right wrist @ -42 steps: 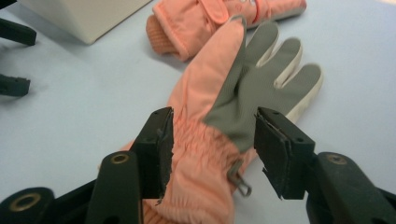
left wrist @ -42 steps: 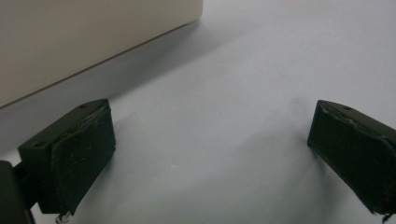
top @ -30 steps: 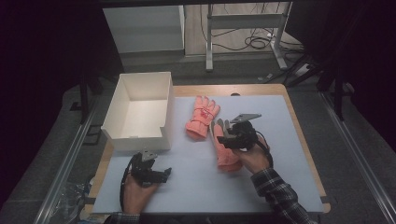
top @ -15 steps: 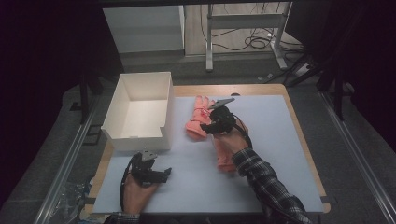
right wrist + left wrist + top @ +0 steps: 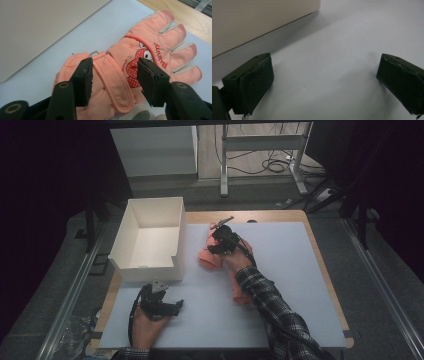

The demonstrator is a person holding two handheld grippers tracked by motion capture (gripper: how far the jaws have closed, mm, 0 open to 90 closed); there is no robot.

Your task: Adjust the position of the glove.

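High view: the right gripper had travelled, over the last second, from above the nearer pink glove to the farther pink glove, the one lying just beside the white box. It now sat over that glove's wrist end. The nearer glove lay partly under the plaid sleeve, untouched. The left gripper had not shifted; it rested on the pale mat near the box's front wall, holding nothing.

Left gripper view: jaws spread wide over bare mat, with the box wall close ahead at upper left. Nothing lay between them.

Right gripper view: jaws partly open, straddling the farther glove across its strap and cuff, one pad at the cuff's edge, the other by the red dotted patch. The pads looked close to the fabric but not yet pinched on it. Glove fingers pointed away, toward the wooden table edge.

Judgement: the move marked a choice of the box-side glove first; a closing squeeze seemed the step due, then a short carry into the box.
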